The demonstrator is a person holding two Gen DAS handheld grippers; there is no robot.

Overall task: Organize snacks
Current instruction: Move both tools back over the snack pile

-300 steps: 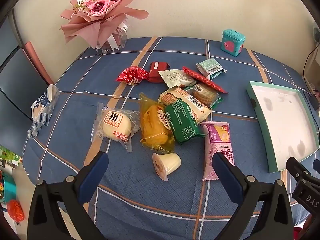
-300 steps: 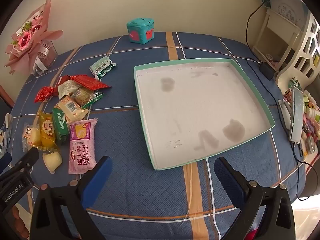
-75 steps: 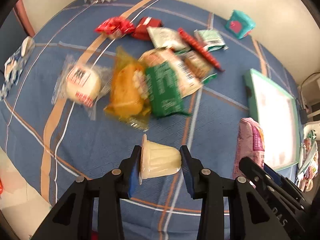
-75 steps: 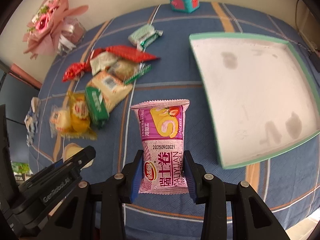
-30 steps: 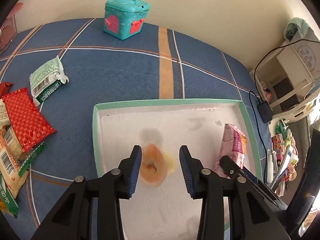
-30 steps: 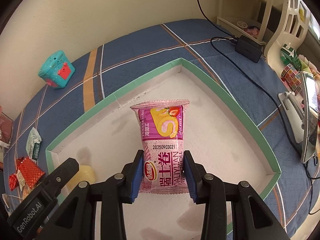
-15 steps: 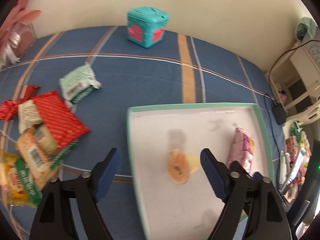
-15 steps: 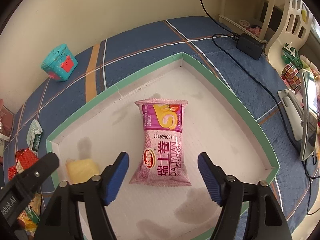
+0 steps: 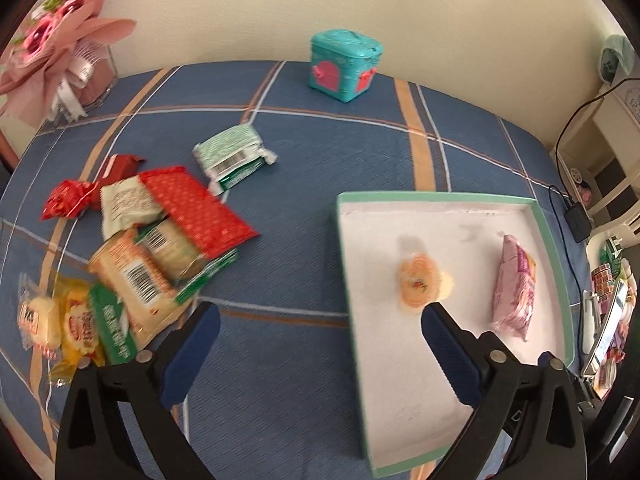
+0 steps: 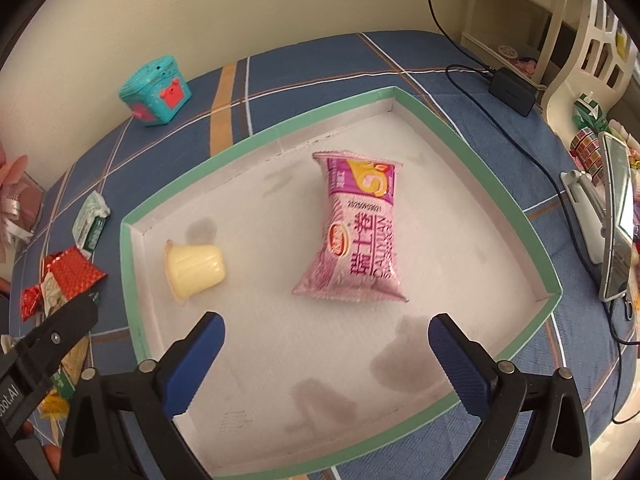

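A white tray with a green rim (image 10: 260, 142) (image 9: 436, 199) lies on the blue checked tablecloth. In it lie a pink snack packet (image 10: 360, 236) (image 9: 514, 284) and a pale yellow jelly cup (image 10: 194, 268) (image 9: 420, 286) on its side. My right gripper (image 10: 324, 328) is open and empty, above the tray's near part. My left gripper (image 9: 318, 320) is open and empty, over the cloth at the tray's left edge. A pile of wrapped snacks (image 9: 160, 232) lies to the left, with a red packet (image 9: 198, 210) on top and a green-white packet (image 9: 230, 156) apart from it.
A teal toy box (image 9: 346, 65) (image 10: 156, 90) stands at the far table edge. A pink bouquet in a vase (image 9: 60, 52) stands far left. A black charger with cable (image 10: 512, 92), a phone on a stand (image 10: 618, 220) and a white shelf (image 10: 592, 52) are at the right.
Both grippers have let go of their snacks, which now lie in the tray, and opened wide. Both have drawn back; the left view has swung left toward the snack pile.
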